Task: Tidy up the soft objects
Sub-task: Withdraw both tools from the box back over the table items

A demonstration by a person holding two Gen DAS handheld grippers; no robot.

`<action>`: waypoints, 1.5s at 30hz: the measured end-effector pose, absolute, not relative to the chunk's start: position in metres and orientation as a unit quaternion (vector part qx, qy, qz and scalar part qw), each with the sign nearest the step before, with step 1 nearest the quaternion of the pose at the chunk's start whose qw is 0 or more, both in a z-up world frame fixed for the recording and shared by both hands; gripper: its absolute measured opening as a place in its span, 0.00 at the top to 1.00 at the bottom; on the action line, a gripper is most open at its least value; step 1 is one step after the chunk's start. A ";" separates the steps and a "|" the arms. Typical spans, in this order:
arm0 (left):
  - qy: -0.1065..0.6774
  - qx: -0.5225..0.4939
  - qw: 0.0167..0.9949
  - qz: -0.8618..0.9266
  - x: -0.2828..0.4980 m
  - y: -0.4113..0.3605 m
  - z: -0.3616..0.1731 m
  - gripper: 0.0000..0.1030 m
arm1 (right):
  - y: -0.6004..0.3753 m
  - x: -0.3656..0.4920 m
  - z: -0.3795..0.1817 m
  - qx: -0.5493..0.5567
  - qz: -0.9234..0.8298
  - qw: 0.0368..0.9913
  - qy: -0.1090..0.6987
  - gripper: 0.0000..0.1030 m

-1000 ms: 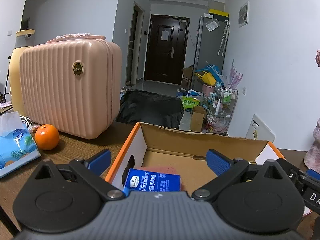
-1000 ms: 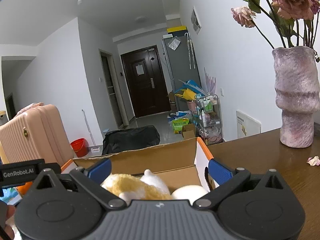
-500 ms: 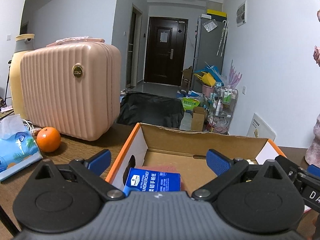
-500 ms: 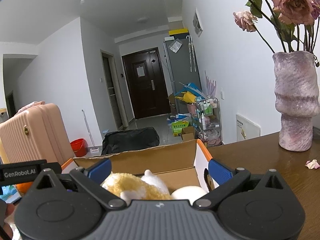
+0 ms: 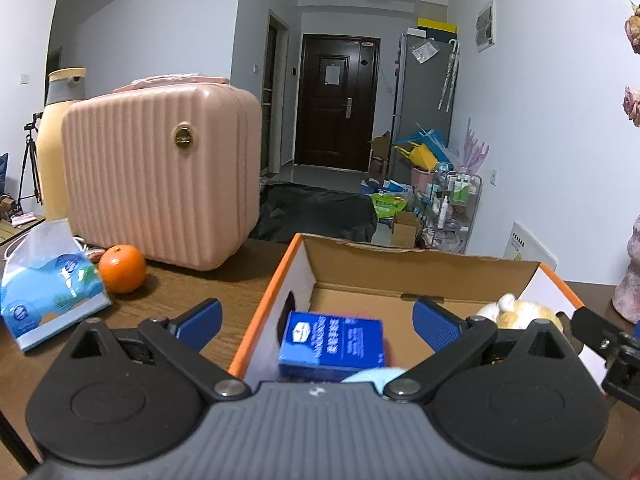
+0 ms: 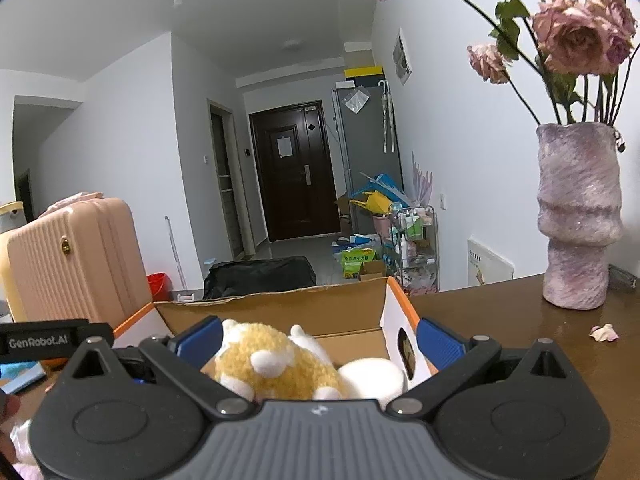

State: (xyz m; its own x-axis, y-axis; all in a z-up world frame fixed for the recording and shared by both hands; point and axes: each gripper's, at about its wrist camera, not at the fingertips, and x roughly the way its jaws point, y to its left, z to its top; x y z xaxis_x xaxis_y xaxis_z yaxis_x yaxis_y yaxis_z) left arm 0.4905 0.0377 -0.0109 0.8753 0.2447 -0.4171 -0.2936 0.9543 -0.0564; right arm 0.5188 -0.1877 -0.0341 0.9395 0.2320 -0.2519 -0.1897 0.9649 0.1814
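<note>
An open cardboard box (image 5: 400, 268) with orange rims sits on the brown table; it also shows in the right wrist view (image 6: 280, 308). Inside lie a blue tissue pack (image 5: 332, 342), a yellow and white plush toy (image 6: 276, 364) and a white soft ball (image 6: 372, 376). The plush also shows at the box's right end in the left wrist view (image 5: 516, 310). My left gripper (image 5: 318, 322) is open and empty above the box's left part. My right gripper (image 6: 320, 338) is open and empty above the plush.
A pink ribbed suitcase (image 5: 160, 172) stands at the back left, with an orange (image 5: 122, 269) and a blue tissue packet (image 5: 52, 288) beside it. A purple vase (image 6: 578, 216) with dried roses stands on the right. A petal (image 6: 604, 332) lies near it.
Both grippers have risen and drawn back a little, so more of the box's inside shows. Both stay open.
</note>
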 end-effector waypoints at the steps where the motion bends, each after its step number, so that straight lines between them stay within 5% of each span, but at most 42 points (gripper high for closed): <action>1: 0.208 -0.059 0.966 0.140 0.488 0.039 -0.011 0.00 | -0.188 0.515 -0.034 0.075 0.106 0.982 0.136 0.00; 45: 0.220 -0.013 0.969 0.107 0.333 0.052 -0.022 0.00 | -0.186 0.366 -0.037 0.014 0.118 0.985 0.123 0.00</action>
